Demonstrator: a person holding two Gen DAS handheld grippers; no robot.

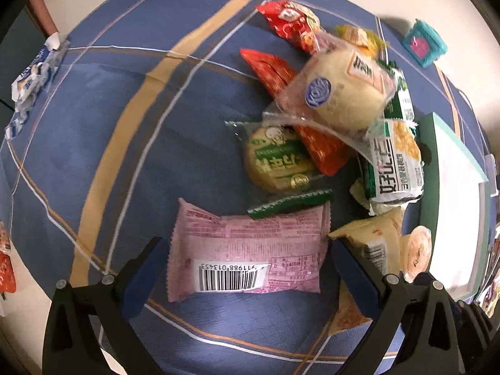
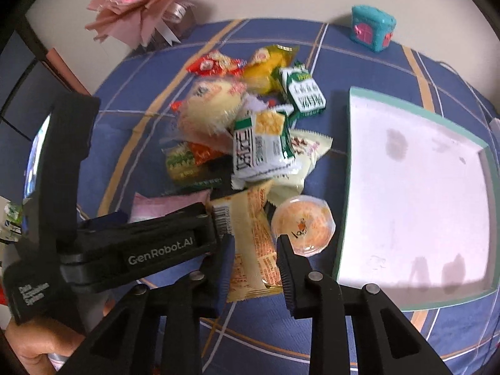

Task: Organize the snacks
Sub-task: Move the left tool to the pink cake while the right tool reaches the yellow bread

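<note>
Fingers of the right gripper (image 2: pixel 254 262) are clenching the yellow packet (image 2: pixel 253 243); left gripper (image 1: pixel 247 268), released, is straddling the pink packet (image 1: pixel 250 250). Next, probably, carrying into the tray (image 2: pixel 343 187).

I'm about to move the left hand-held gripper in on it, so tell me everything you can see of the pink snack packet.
The pink snack packet is a glossy, pillow-shaped foil wrapper with crimped ends. It lies flat on the blue checked cloth, back side up, showing small print and a white barcode label. It sits between the open fingers of the left hand-held gripper, which do not visibly press it. A green wrapper edge overlaps its top edge.
</note>
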